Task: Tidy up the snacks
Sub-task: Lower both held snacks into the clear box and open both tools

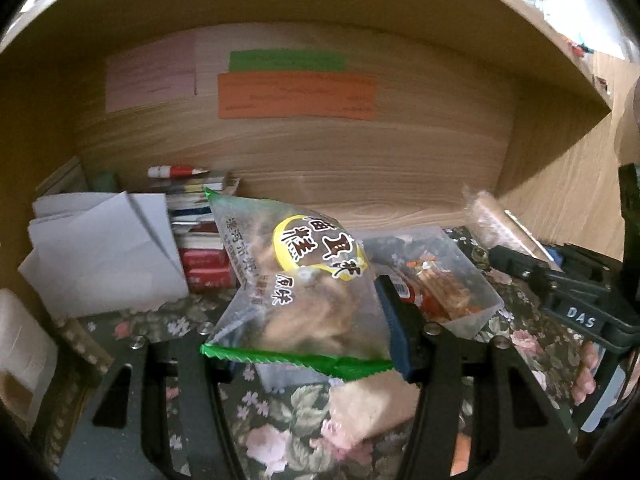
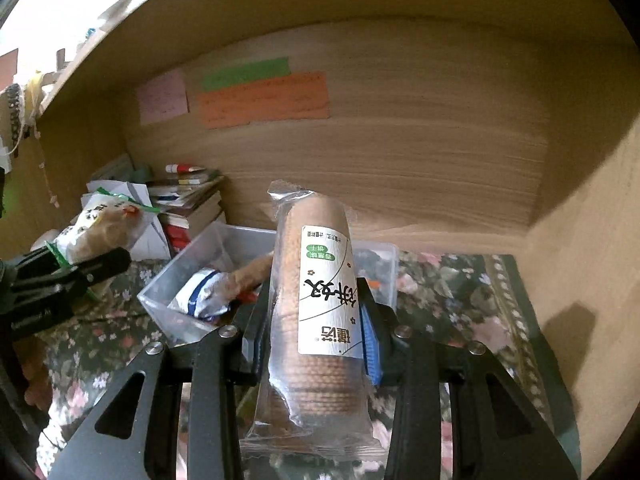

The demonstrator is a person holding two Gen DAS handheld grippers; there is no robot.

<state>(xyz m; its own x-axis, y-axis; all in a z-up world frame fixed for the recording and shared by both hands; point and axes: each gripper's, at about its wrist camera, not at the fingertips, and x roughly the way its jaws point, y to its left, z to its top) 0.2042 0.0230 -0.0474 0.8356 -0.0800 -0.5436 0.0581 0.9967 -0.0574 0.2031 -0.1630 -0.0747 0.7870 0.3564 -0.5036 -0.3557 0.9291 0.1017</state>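
Note:
My left gripper (image 1: 312, 344) is shut on a clear snack bag with green sealed edges and a yellow label (image 1: 304, 280), held above the floral cloth, just left of a clear plastic bin (image 1: 472, 276). The same bag shows at the left of the right wrist view (image 2: 100, 224). My right gripper (image 2: 316, 332) is shut on a clear sleeve of round biscuits with a white label (image 2: 316, 300), held upright just in front of the bin (image 2: 188, 260). The bin holds several wrapped snacks (image 2: 204, 292). The right gripper and its sleeve (image 1: 492, 220) show at the right of the left wrist view.
A floral cloth (image 2: 460, 292) covers the shelf floor inside a wooden cubby. A stack of books (image 1: 200, 240) and white papers (image 1: 104, 248) stand at the back left. Coloured notes (image 1: 296, 92) stick on the back wall. Another wrapped snack (image 1: 368, 404) lies below the left gripper.

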